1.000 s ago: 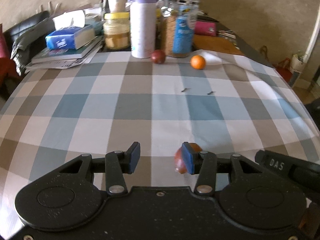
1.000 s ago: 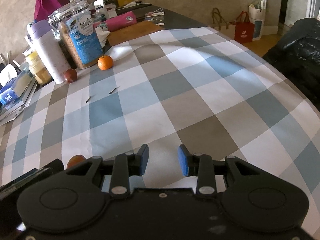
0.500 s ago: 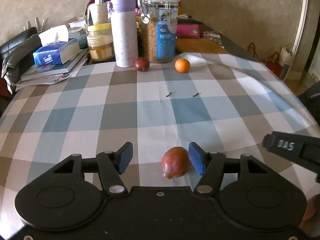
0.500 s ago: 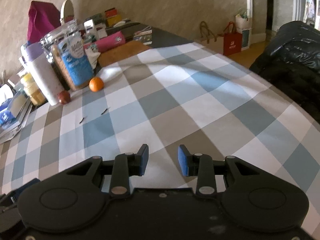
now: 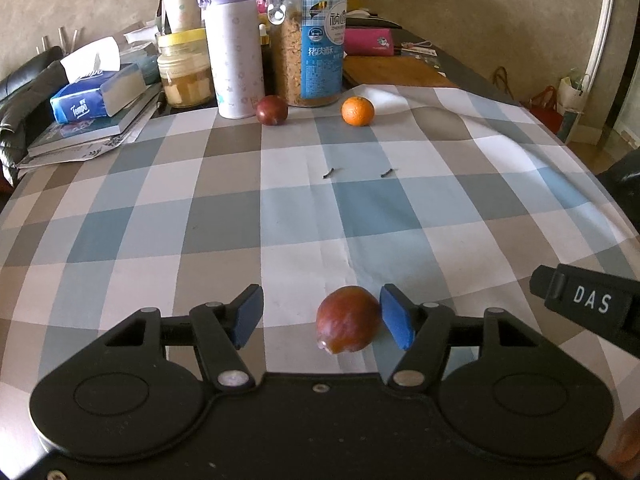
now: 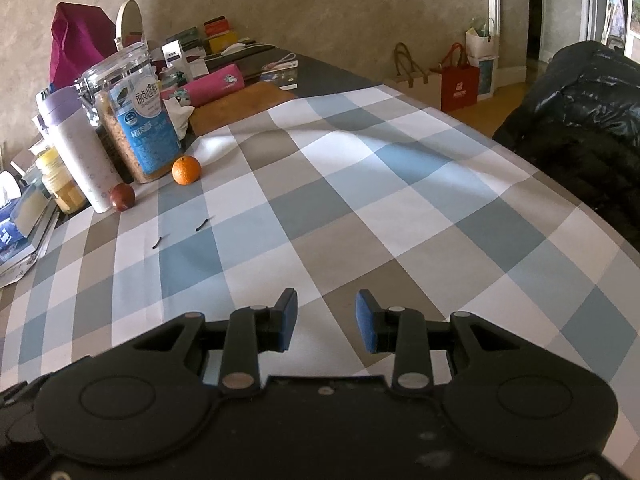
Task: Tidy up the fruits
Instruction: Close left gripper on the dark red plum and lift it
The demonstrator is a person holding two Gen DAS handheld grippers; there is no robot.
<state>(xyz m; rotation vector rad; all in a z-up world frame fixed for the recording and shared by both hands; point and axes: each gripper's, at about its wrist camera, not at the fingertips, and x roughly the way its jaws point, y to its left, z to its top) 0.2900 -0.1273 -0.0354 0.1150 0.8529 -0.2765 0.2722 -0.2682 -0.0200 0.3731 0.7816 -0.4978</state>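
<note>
A reddish-brown fruit [image 5: 347, 319] lies on the checked tablecloth between the jaws of my left gripper [image 5: 322, 322], close against the right pad; the jaws stand wide open. A dark red fruit [image 5: 272, 110] and an orange mandarin [image 5: 357, 111] sit at the far side by the jars; they also show in the right wrist view as the dark red fruit [image 6: 122, 197] and the mandarin [image 6: 186, 170]. My right gripper [image 6: 326, 321] is open and empty over the cloth. Part of the right gripper's body [image 5: 588, 304] shows in the left wrist view.
A white-and-purple flask [image 5: 236, 40], a clear jar with a blue label [image 5: 310, 36], a yellow-lidded jar [image 5: 185, 68], a tissue pack [image 5: 96, 94] on books crowd the far edge. Two small dark bits [image 5: 332, 173] lie mid-cloth. A black jacket [image 6: 580, 128] lies at right.
My left gripper has opened wider and shifted right, so the reddish-brown fruit now lies between its jaws instead of behind the right pad. The right gripper has tilted up a little.
</note>
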